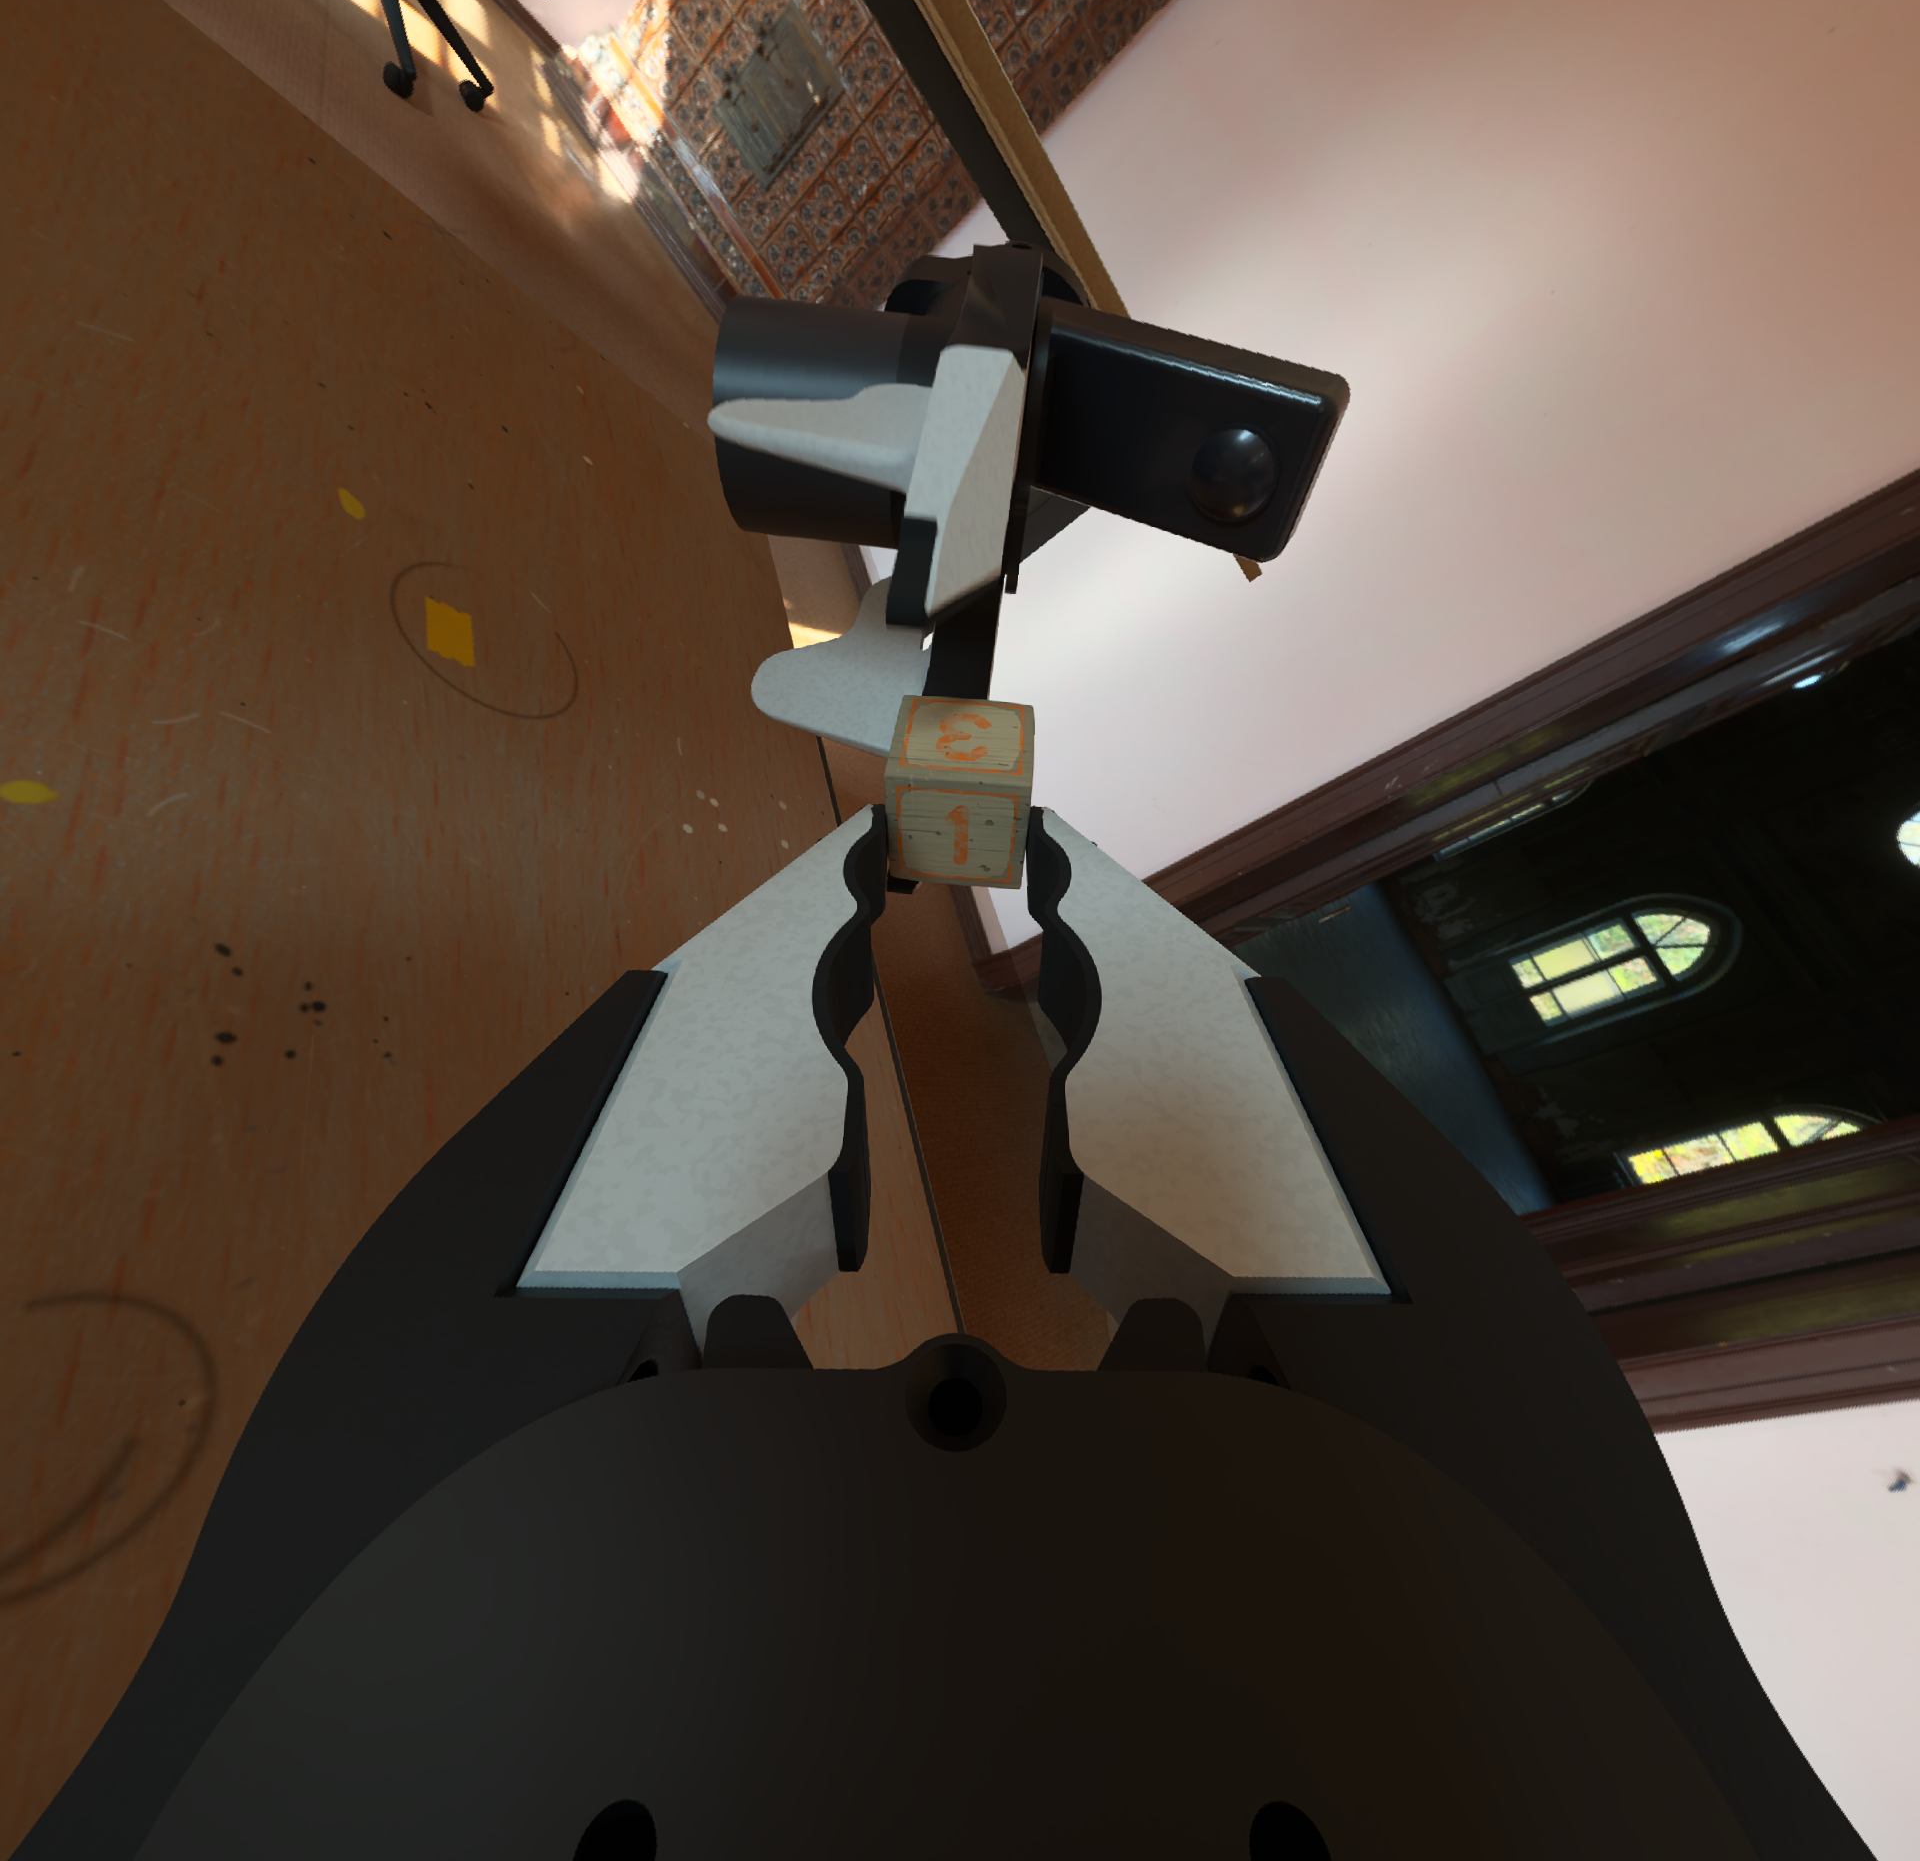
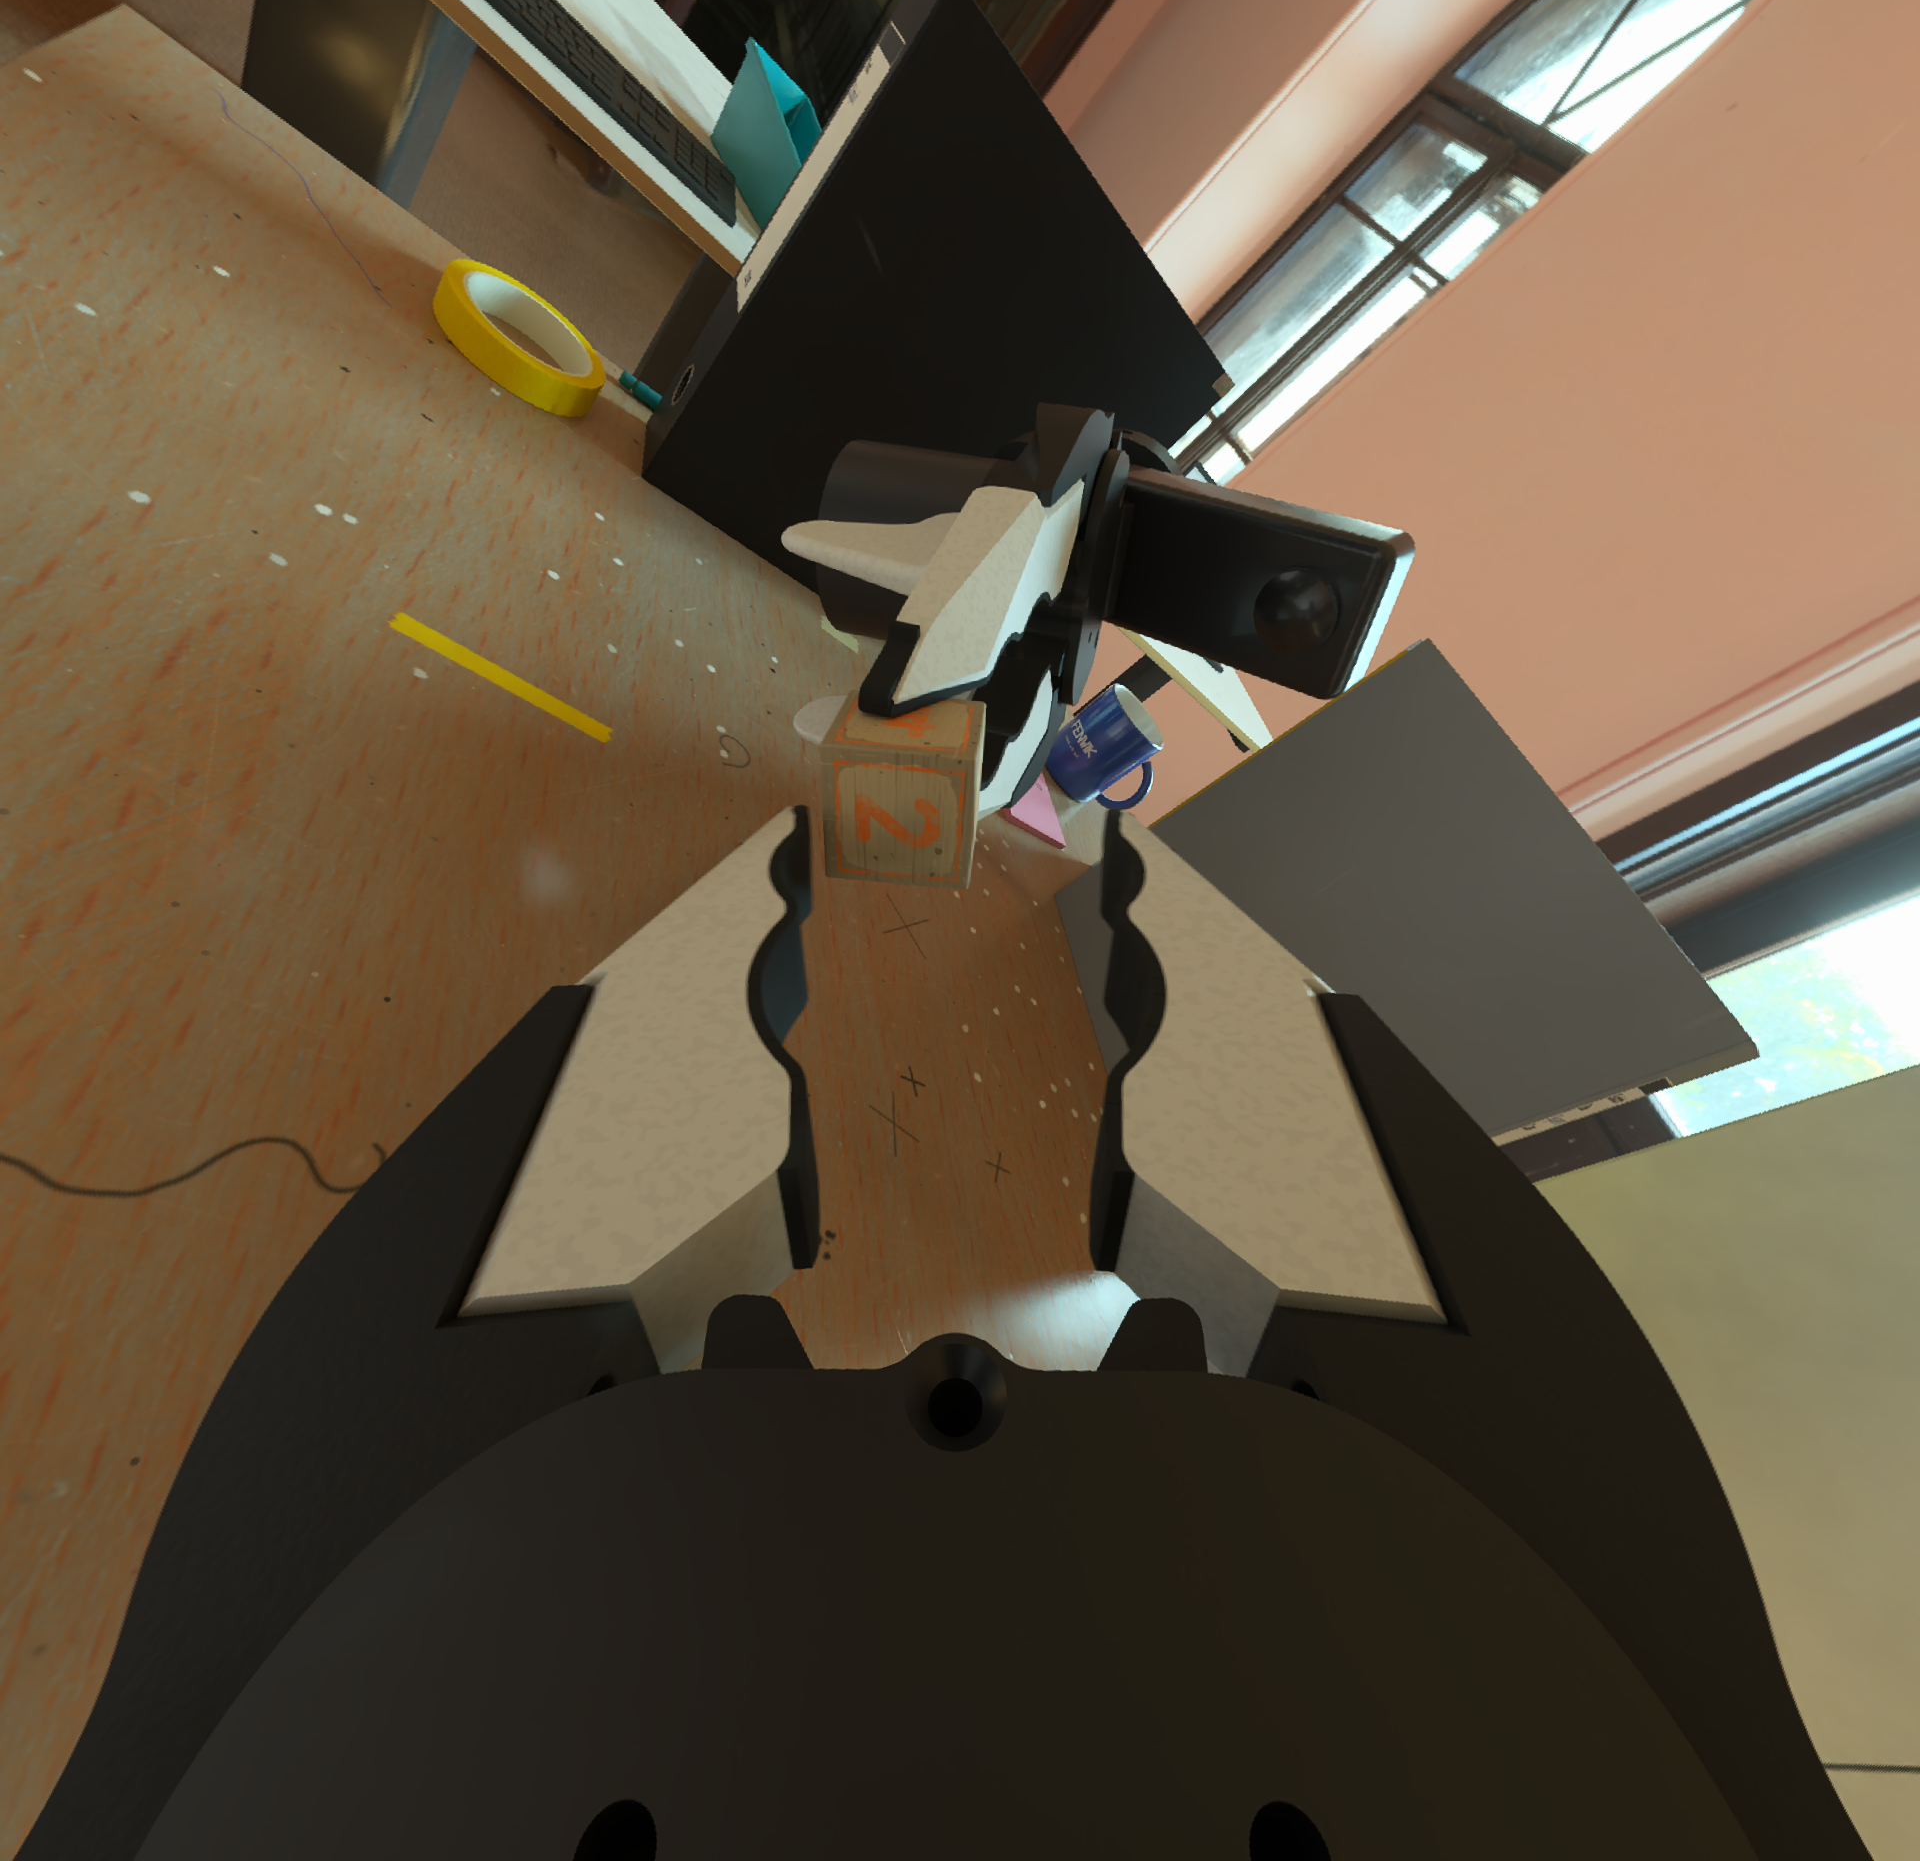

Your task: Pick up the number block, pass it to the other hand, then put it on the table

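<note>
The number block (image 1: 958, 795) is a small wooden cube with orange digits, held in the air above the wooden table (image 1: 312, 876). My left gripper (image 1: 956, 840) is shut on it, with both fingertips pressed against its sides. In the right wrist view the block (image 2: 900, 812) sits between the tips of my right gripper (image 2: 956, 824), which is open. Its left fingertip is close to the block and its right fingertip stands clearly apart. The left gripper (image 2: 862, 731) shows there clamping the block from the far side. The right gripper (image 1: 883, 648) shows beyond the block in the left wrist view.
On the table (image 2: 260, 772) lie a yellow tape roll (image 2: 516, 336) and a yellow tape strip (image 2: 499, 677). A tall black box (image 2: 935, 357) stands behind the grippers, with a blue mug (image 2: 1107, 757) and a grey panel (image 2: 1434, 907) to the right. A thin cable (image 2: 208, 1167) lies at the left.
</note>
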{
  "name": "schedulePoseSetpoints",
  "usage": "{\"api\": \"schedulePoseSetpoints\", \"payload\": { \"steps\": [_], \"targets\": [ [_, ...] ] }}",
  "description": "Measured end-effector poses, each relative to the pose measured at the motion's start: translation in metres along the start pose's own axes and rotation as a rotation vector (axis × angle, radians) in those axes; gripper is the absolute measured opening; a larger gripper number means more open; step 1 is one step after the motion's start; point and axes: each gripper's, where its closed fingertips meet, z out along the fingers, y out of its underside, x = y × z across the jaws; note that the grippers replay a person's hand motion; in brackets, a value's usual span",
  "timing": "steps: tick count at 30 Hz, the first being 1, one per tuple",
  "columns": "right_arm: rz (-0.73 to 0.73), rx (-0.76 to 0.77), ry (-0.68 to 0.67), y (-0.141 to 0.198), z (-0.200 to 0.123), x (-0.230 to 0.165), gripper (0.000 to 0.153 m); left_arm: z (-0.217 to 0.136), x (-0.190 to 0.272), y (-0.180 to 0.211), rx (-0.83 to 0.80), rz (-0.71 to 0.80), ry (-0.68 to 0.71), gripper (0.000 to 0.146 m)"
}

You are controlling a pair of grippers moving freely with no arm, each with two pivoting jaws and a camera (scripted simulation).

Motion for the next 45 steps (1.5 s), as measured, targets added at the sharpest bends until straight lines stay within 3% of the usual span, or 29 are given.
{"api": "schedulePoseSetpoints", "payload": {
  "steps": [4,7,10,13,19,28,37,45],
  "targets": [
    [-0.003,0.006,0.006,0.000,-0.003,-0.002,0.028,0.002,-0.001,-0.003,0.005,-0.007,-0.004,0.027],
    [-0.010,-0.004,0.008,0.002,-0.006,0.000,0.028,0.004,-0.002,-0.005,0.017,-0.017,-0.005,0.027],
    [-0.041,-0.042,0.030,0.010,-0.018,0.011,0.027,-0.003,0.001,-0.014,0.086,-0.004,-0.018,0.073],
    [-0.020,-0.179,0.071,0.043,-0.046,0.037,0.027,-0.021,0.002,-0.023,0.166,0.067,-0.125,0.083],
    [0.229,-0.691,-0.155,0.180,-0.108,0.072,0.027,-0.044,0.002,-0.016,0.197,0.193,-0.369,0.080],
    [0.251,-1.150,-0.489,0.319,-0.134,0.076,0.027,-0.047,0.015,0.010,0.261,0.256,-0.445,0.075],
    [0.275,-1.208,-0.591,0.370,-0.119,0.070,0.027,-0.067,0.020,0.028,0.306,0.235,-0.472,0.052],
    [0.326,-1.254,-0.655,0.383,-0.112,0.064,0.027,-0.067,0.016,0.037,0.296,0.213,-0.463,0.051]
  ]
}}
